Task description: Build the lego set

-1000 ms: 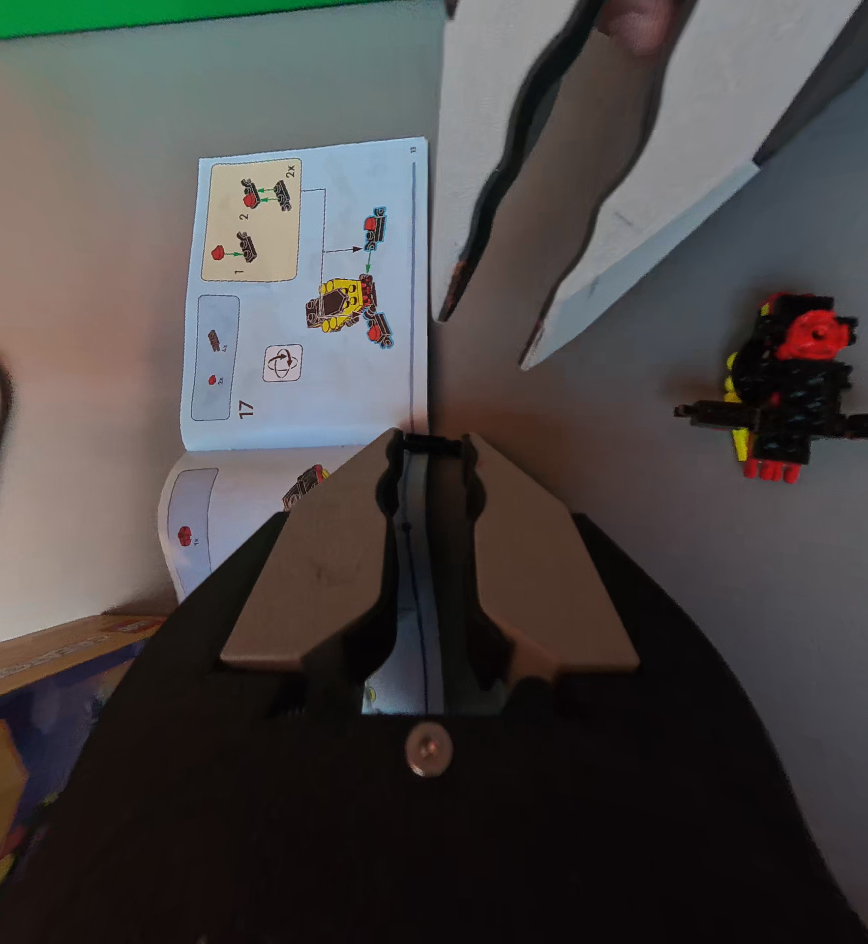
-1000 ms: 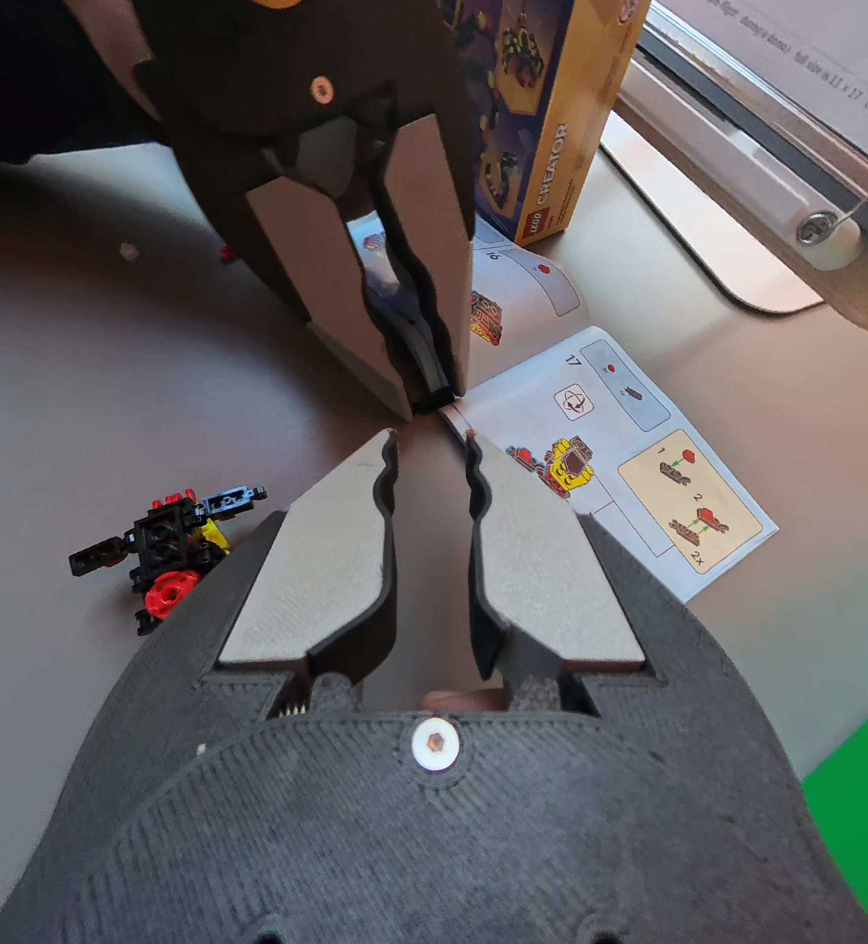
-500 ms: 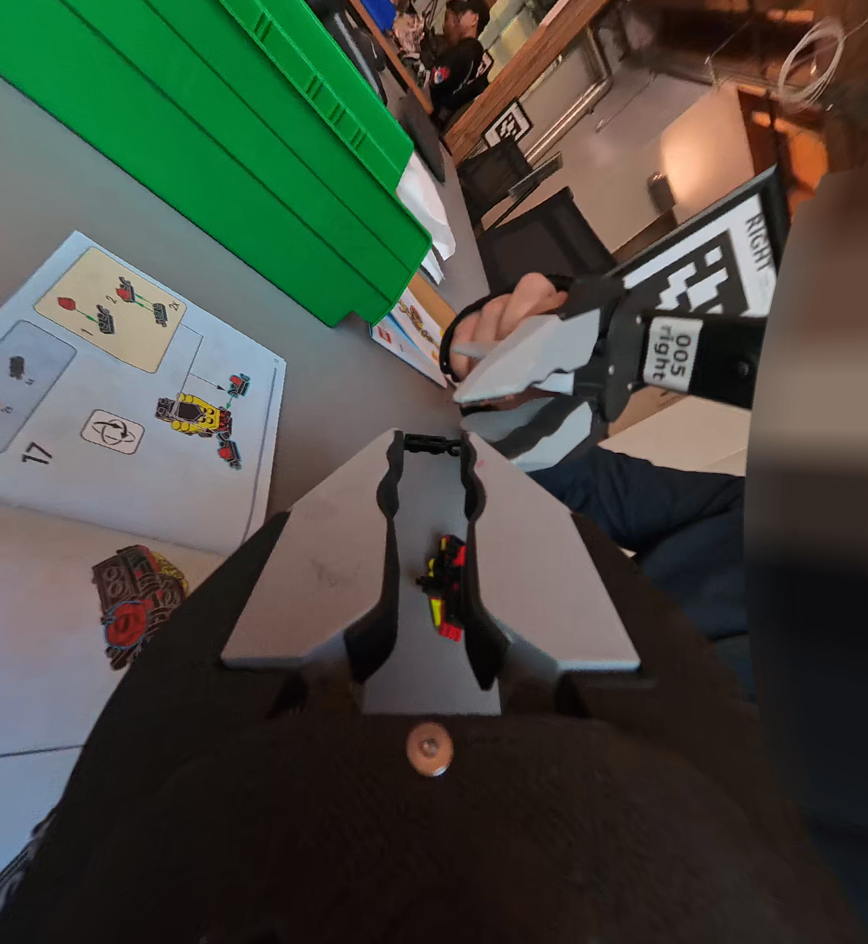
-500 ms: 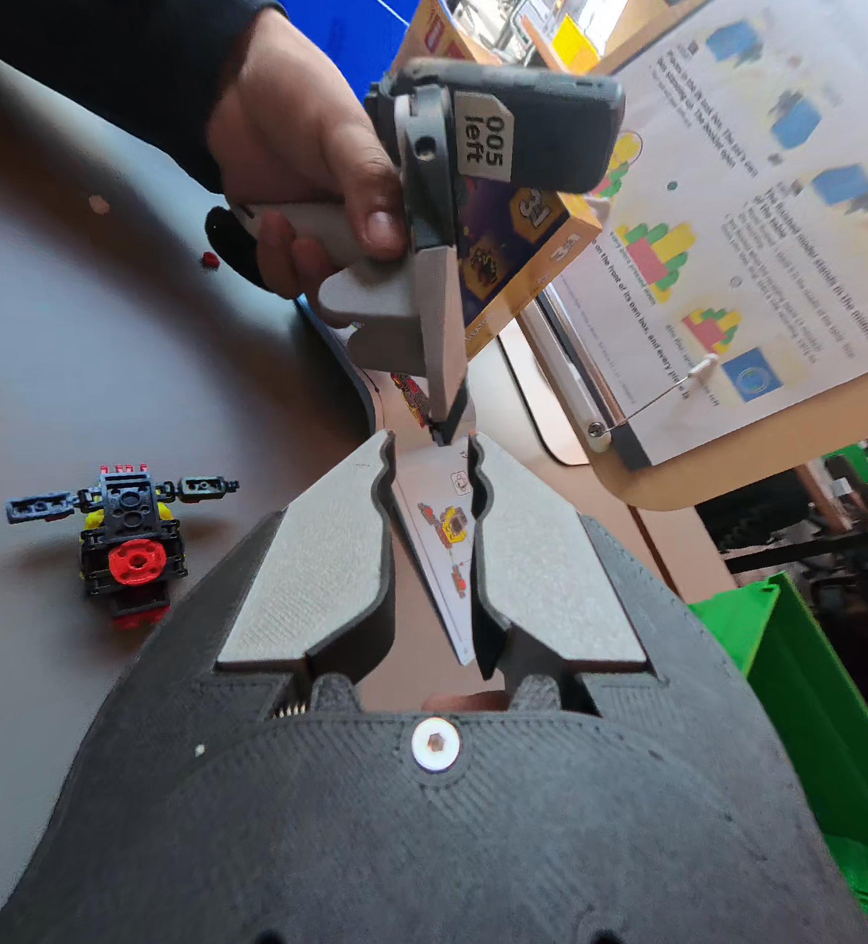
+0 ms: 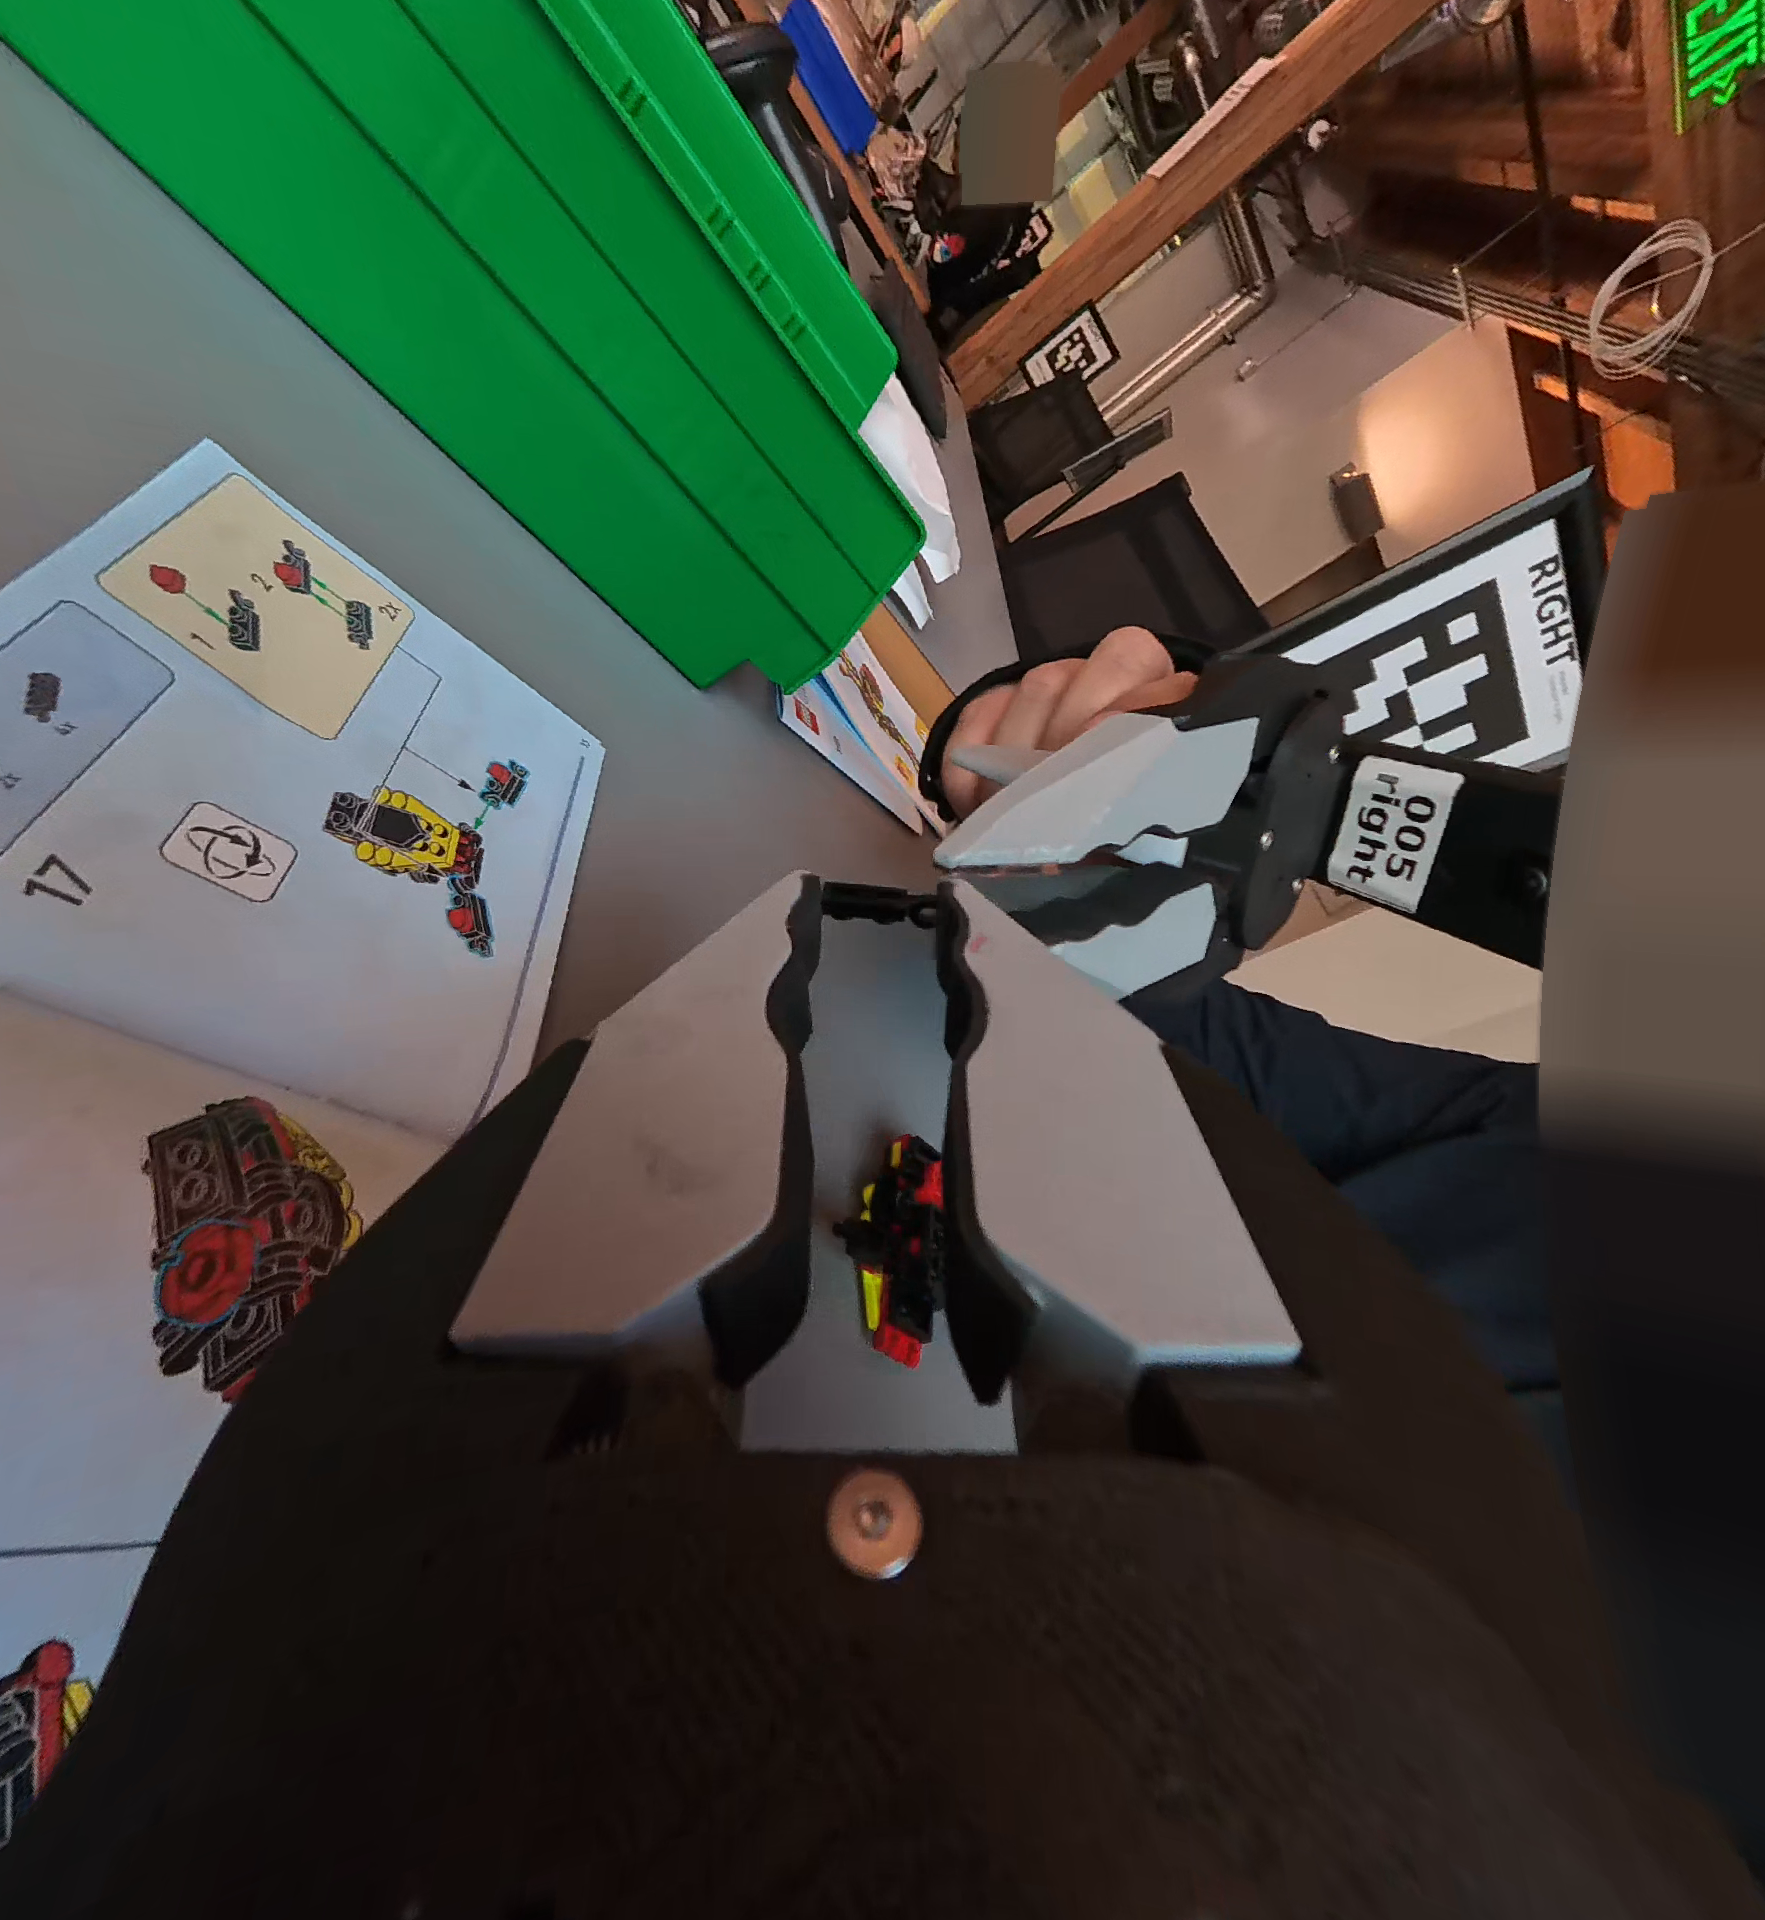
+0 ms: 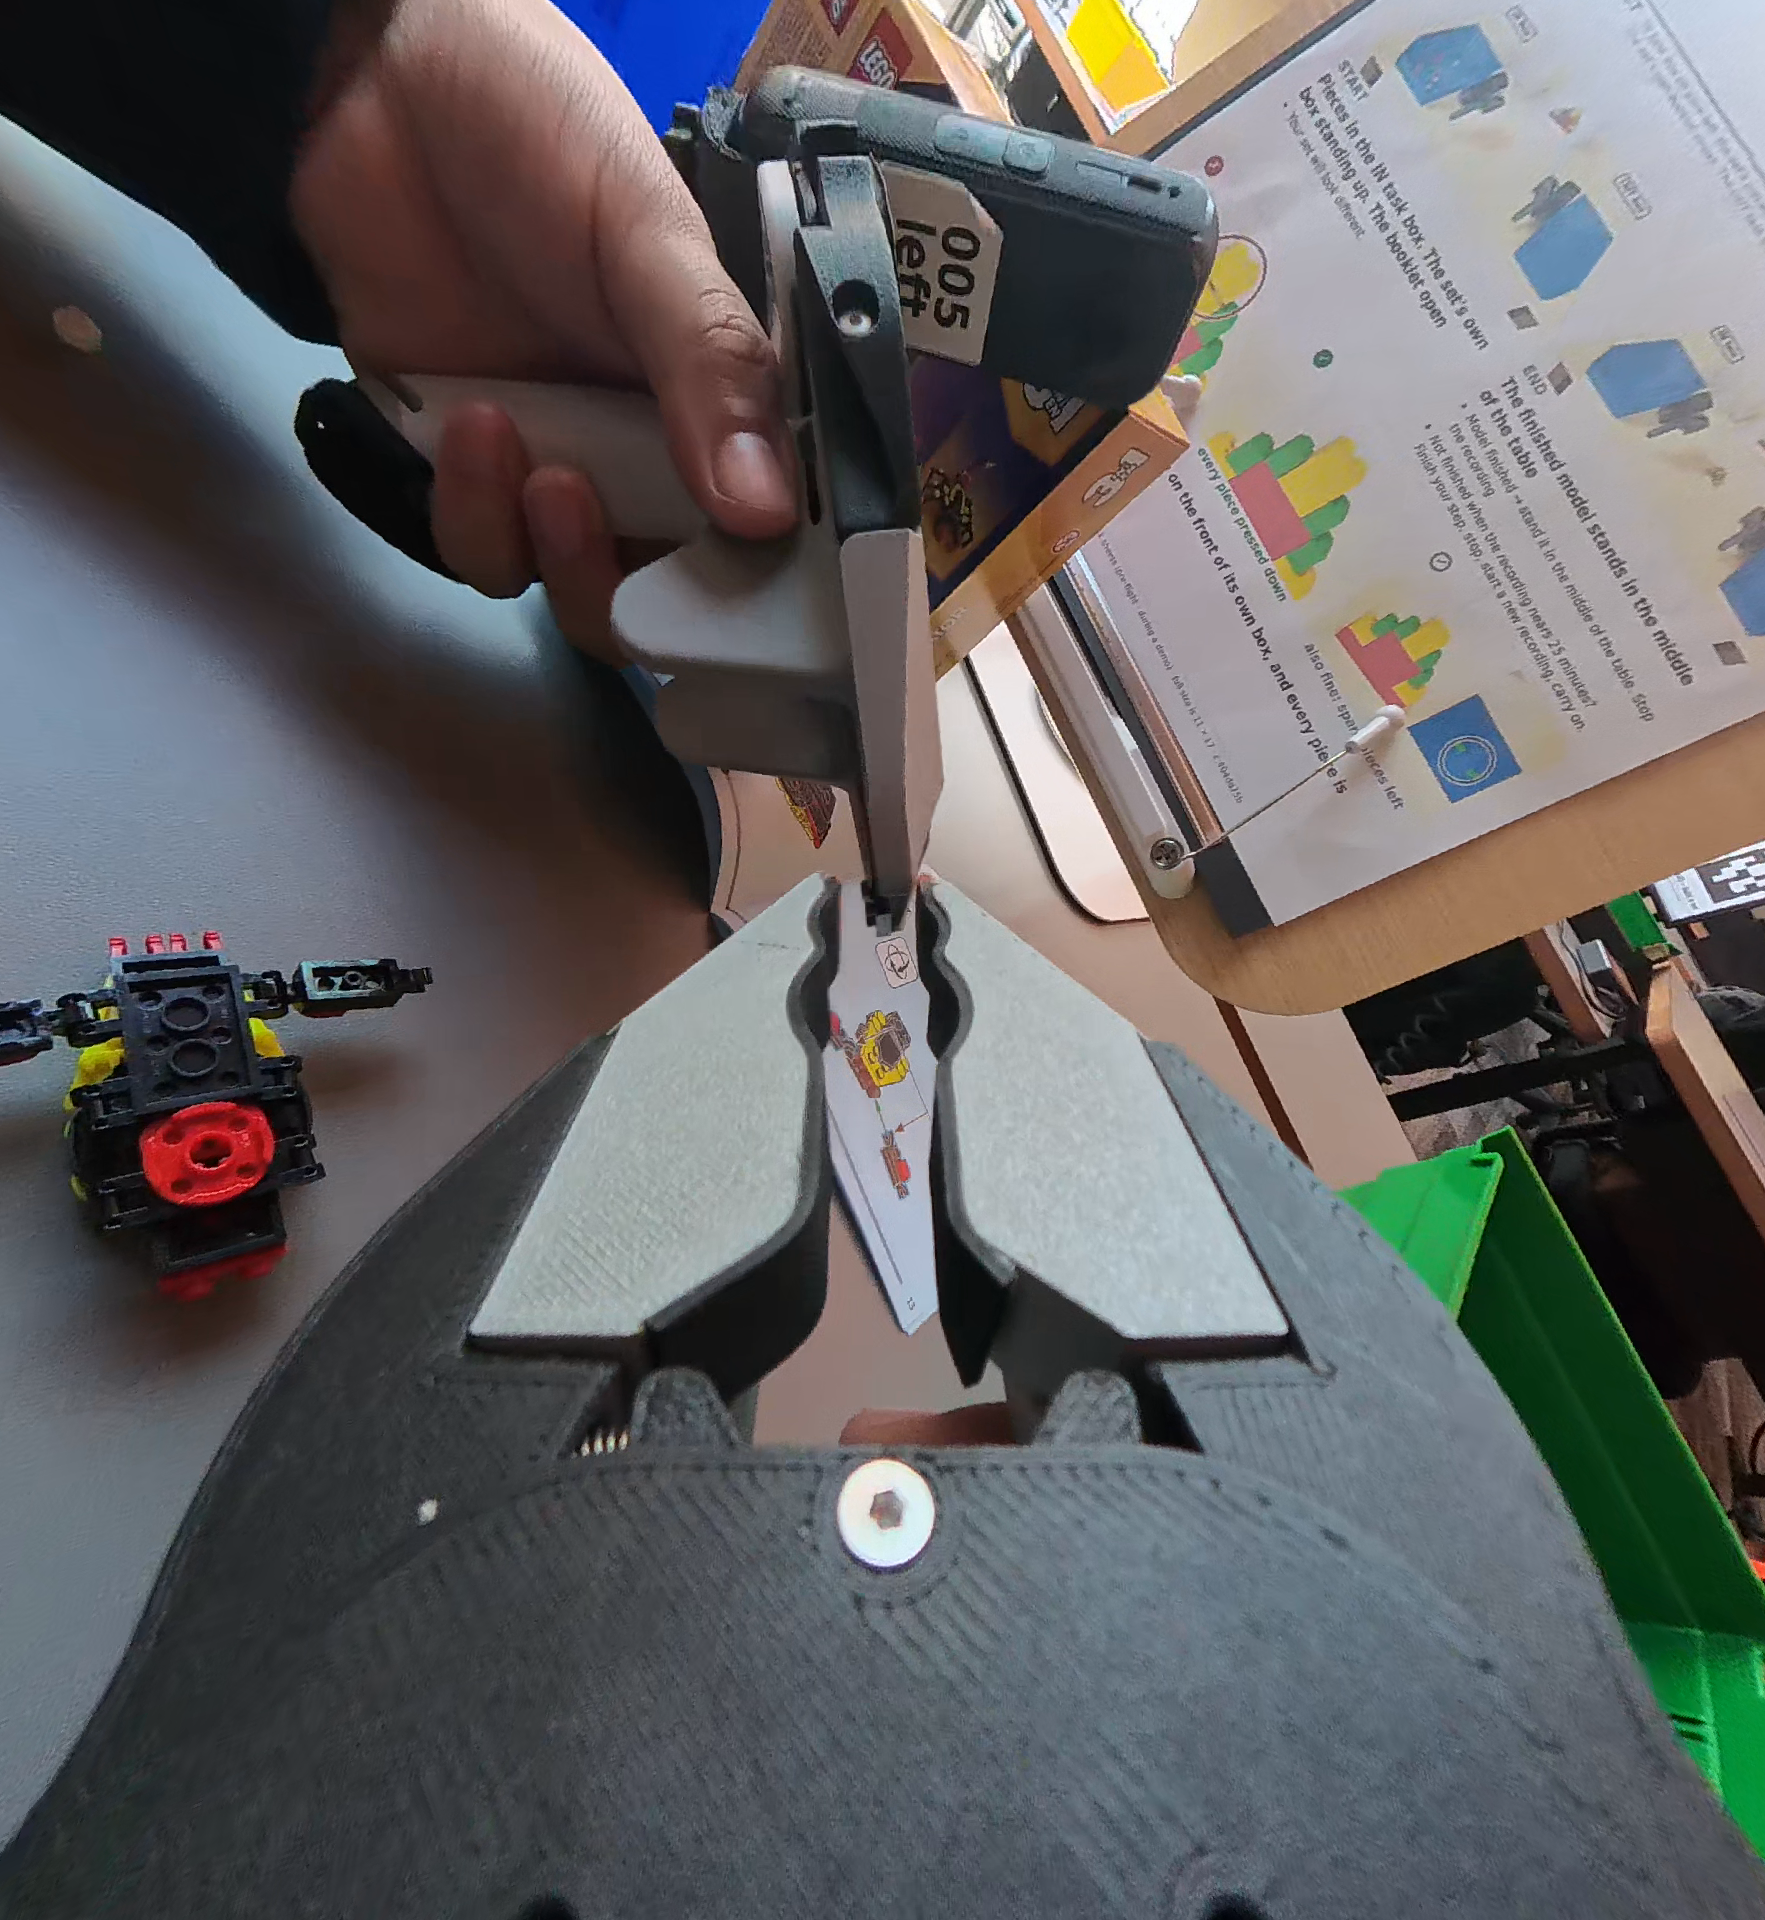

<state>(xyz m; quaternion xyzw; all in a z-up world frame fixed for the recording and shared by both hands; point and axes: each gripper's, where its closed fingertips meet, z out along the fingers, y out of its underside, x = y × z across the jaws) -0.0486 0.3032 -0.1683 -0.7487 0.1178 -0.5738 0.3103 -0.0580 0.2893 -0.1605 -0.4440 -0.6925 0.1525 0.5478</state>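
Observation:
My left gripper (image 5: pixel 878 899) is shut on a small black lego piece (image 5: pixel 873 902), pinched crosswise at its fingertips above the table. My right gripper (image 6: pixel 878 899) faces it tip to tip. Its jaws are open a little, and the left gripper (image 6: pixel 883 873) puts the black piece (image 6: pixel 878 912) into the gap between them; contact is not clear. The right gripper also shows in the left wrist view (image 5: pixel 992 894). The part-built black, red and yellow model (image 6: pixel 187 1101) lies on the grey table to the left, also visible between my left fingers (image 5: pixel 899 1257). The open instruction booklet (image 5: pixel 234 831) lies beneath.
A green bin (image 5: pixel 545 312) stands beyond the booklet and shows in the right wrist view (image 6: pixel 1584 1403). The lego box (image 6: pixel 1034 488) stands behind the left gripper. A wooden board with a printed sheet (image 6: pixel 1480 468) leans at the right. A person's hands hold both grippers. The tips of both grippers are at nearly the same place.
Both grippers have swung up from pointing down at the table to face each other. The right gripper's jaws have narrowed around the tip of the left gripper.

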